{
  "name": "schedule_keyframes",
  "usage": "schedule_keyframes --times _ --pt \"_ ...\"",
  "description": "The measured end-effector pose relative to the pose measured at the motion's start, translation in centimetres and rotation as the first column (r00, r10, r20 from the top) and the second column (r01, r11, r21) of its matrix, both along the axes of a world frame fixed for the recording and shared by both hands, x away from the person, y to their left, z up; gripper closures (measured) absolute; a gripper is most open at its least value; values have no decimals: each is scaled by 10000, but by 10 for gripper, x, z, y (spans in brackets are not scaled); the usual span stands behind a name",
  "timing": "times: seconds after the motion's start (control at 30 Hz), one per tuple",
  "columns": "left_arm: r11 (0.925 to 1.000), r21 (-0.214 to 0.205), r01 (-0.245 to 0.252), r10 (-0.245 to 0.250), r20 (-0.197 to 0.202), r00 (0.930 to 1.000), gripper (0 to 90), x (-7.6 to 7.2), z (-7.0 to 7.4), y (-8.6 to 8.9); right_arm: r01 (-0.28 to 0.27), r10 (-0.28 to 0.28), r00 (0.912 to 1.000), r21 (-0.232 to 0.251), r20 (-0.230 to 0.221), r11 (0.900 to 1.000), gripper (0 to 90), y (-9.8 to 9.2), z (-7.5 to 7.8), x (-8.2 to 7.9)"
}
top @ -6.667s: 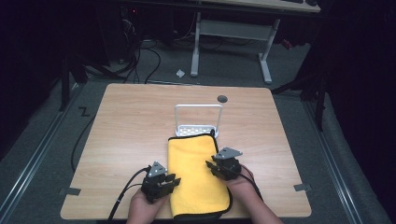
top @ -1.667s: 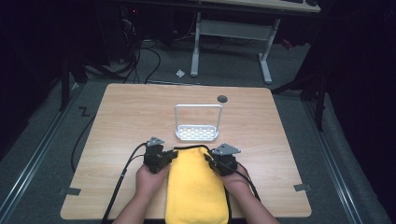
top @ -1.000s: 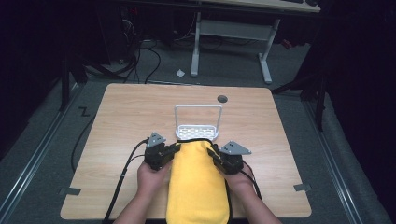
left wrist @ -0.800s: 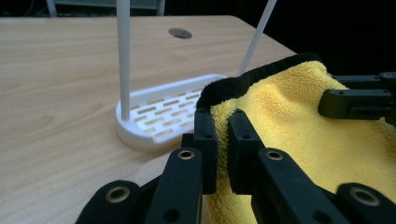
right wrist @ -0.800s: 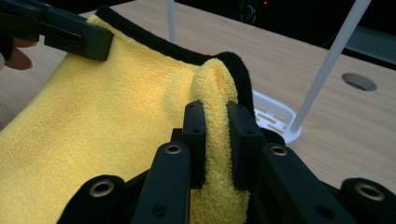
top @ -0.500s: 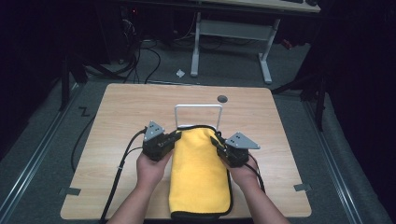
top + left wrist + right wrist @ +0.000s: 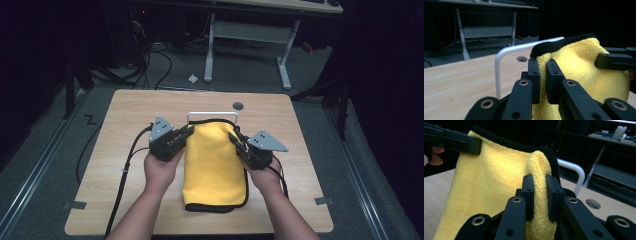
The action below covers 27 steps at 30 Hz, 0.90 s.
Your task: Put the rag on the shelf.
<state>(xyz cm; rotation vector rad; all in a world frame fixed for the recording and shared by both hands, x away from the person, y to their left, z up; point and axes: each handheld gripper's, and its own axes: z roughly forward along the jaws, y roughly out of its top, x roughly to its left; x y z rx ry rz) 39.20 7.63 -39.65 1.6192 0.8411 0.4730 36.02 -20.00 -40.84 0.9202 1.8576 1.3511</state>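
Observation:
A folded yellow towel [image 7: 214, 160] with a black hem is held up by its two far corners; its near end still lies on the table. My left gripper [image 7: 187, 132] is shut on the towel's left corner [image 7: 543, 62]. My right gripper [image 7: 235, 137] is shut on the right corner [image 7: 539, 180]. Just behind the lifted top edge stands a white wire rack [image 7: 212, 115], its rail [image 7: 506, 51] visible in the left gripper view and again the rail [image 7: 574, 171] in the right gripper view. The towel hides the rack's base.
The wooden table [image 7: 125, 130] has a round cable hole [image 7: 238, 105] near its far edge. Black cables [image 7: 127, 165] trail from the left gripper over the table's left part. A white-legged desk [image 7: 245, 40] stands on the floor beyond.
Both grippers have risen and moved away from me with the towel's far edge, lifting it from table level to the height of the rack's top rail. The towel now hangs stretched between them.

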Motion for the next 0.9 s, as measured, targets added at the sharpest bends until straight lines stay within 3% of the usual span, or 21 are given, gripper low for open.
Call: schedule_keyframes --times 0.47,0.9 --pt "9990 -439 -126 161 802 9967 842 1 38 5 -75 51 9962 273 865 9996 797 4 36 2" --pt "9990 -430 -92 160 1602 9869 844 5 72 3 -38 -42 9886 528 1502 9986 797 3 61 5"
